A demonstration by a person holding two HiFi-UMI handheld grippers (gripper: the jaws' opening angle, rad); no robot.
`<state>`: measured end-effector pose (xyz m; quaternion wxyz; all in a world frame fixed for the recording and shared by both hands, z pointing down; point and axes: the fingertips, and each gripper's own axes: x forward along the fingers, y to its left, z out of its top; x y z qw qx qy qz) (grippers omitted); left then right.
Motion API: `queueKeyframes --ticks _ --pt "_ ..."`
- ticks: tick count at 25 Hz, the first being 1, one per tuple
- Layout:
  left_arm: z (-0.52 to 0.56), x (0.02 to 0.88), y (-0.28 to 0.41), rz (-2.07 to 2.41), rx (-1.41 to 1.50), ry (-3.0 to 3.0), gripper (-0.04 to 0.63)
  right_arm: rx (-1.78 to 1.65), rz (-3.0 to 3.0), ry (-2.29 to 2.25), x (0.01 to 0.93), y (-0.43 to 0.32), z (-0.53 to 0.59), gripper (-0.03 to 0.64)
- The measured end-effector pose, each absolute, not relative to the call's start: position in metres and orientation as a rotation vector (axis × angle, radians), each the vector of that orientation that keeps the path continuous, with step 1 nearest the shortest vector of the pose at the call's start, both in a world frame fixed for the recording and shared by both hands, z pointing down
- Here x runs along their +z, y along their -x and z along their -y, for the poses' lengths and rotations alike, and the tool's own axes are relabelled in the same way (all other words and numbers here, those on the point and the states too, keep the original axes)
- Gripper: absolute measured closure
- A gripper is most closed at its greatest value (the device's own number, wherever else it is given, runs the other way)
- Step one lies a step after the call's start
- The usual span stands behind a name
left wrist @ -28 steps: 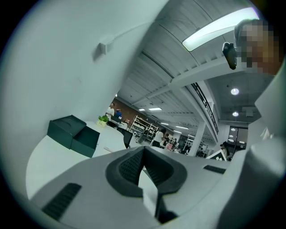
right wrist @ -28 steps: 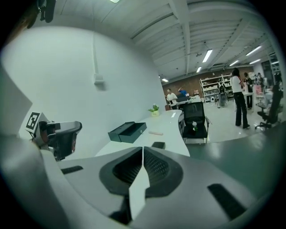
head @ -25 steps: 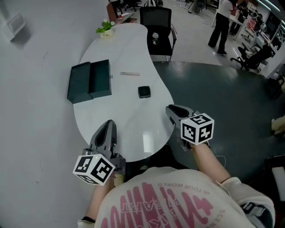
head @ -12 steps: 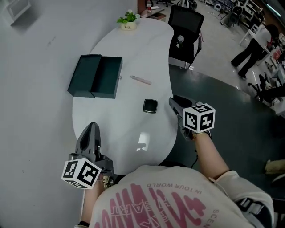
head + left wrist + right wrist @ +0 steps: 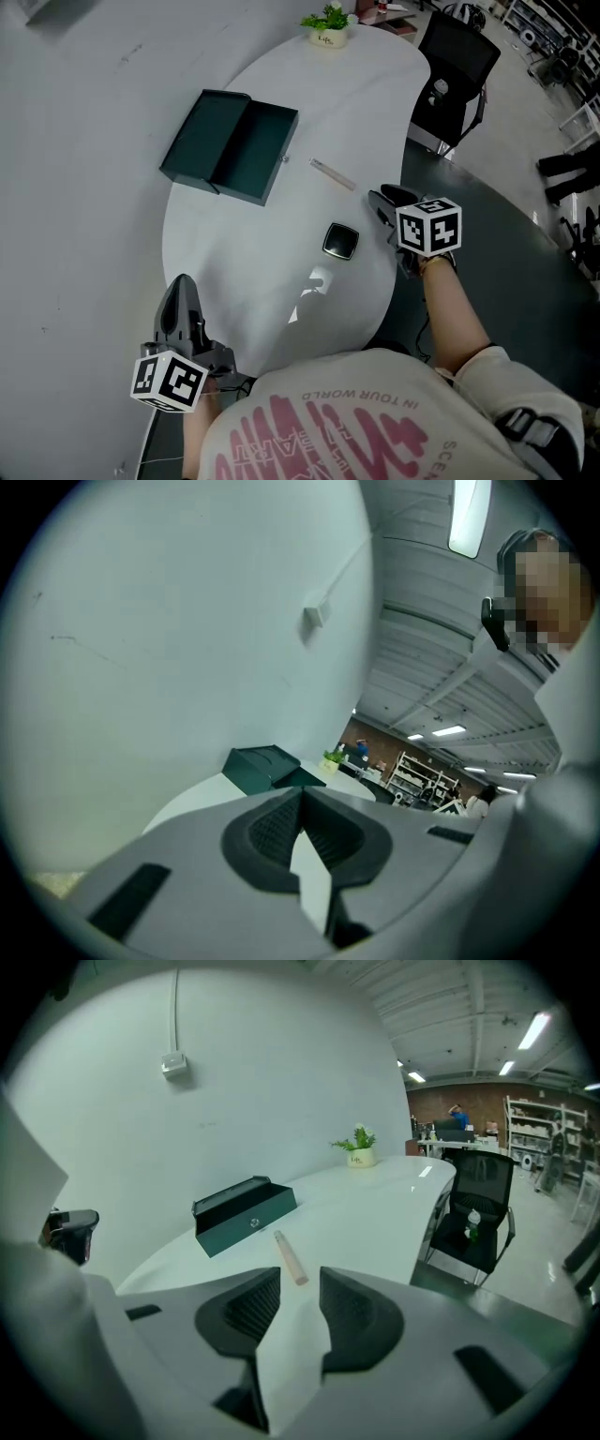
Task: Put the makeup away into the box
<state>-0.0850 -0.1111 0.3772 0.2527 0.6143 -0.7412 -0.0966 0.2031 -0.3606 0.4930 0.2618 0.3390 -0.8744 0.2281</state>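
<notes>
An open dark green box point(image 5: 230, 145) lies at the table's far left, also seen in the right gripper view point(image 5: 244, 1213) and the left gripper view point(image 5: 267, 766). A thin pinkish makeup tube point(image 5: 333, 174) lies right of it, just ahead of the jaws in the right gripper view point(image 5: 290, 1258). A black compact point(image 5: 340, 241) sits nearer me. My right gripper point(image 5: 382, 197) point(image 5: 300, 1283) hovers at the table's right edge beside the compact, its jaws opening with nothing between them. My left gripper point(image 5: 178, 298) point(image 5: 300, 797) is shut and empty at the near left edge.
The white curved table point(image 5: 244, 253) stands against a pale wall on the left. A small potted plant point(image 5: 328, 26) stands at its far end. A black office chair point(image 5: 457, 70) stands beyond the right edge on dark floor.
My right gripper has moved forward along the table's right edge, up beside the compact. The left gripper has drifted back toward the near left edge. The view has swung left.
</notes>
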Motion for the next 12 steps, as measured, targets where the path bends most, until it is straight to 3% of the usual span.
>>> queueKeyframes --ticks 12 --pt "0.072 0.379 0.115 2.189 -0.247 -1.414 0.594 0.543 2.285 -0.648 0.539 -0.142 0.393 0.466"
